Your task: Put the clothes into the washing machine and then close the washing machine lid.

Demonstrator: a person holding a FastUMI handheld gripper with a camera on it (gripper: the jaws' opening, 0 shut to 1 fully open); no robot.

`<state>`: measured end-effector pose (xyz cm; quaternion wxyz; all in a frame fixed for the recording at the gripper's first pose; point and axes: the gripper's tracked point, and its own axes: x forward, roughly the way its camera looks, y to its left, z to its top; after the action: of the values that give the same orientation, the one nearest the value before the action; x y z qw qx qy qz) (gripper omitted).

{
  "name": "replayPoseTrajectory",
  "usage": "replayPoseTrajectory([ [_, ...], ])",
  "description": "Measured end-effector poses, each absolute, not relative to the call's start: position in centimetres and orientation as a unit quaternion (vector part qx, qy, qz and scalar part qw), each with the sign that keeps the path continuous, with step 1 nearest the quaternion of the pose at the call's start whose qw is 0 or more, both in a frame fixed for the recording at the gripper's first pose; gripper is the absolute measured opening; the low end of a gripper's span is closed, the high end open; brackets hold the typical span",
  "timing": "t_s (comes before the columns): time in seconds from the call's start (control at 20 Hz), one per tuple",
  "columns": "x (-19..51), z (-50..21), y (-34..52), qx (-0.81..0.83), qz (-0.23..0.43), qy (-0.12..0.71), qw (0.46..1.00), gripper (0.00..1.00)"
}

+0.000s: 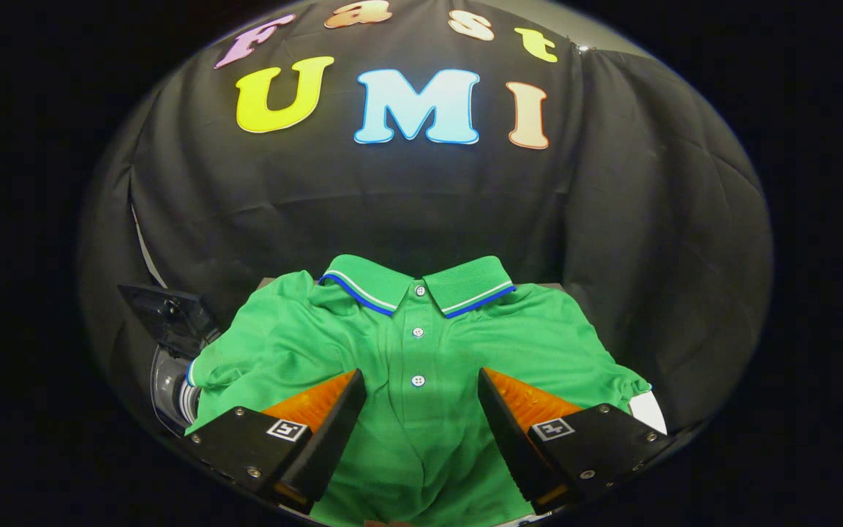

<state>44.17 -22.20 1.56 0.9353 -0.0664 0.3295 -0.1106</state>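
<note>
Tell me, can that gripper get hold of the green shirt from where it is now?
Probably yes. The gripper is open, its fingers standing apart over the green polo shirt, the button placket lying between them. Nothing lies between the fingers and the cloth.

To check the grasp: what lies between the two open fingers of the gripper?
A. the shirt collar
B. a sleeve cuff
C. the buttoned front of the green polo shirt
C: the gripper is open, and the green polo shirt's buttoned placket runs between its fingers.

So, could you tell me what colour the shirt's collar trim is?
Blue and white stripes on the green polo shirt collar, gripper view.
</note>
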Motion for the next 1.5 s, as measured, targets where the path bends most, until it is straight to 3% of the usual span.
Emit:
replayPoseTrajectory([
  [0.6,45.4,0.2,-22.6,-0.025,-0.094,0.359,0.928,0.96],
  [1.25,46.4,0.1,-23.3,-0.027,-0.082,0.330,0.940,0.98],
  [1.3,46.6,0.1,-23.9,-0.021,-0.096,0.329,0.939,0.94],
  [1.5,46.1,0.2,-24.2,-0.056,-0.105,0.353,0.928,0.32],
])
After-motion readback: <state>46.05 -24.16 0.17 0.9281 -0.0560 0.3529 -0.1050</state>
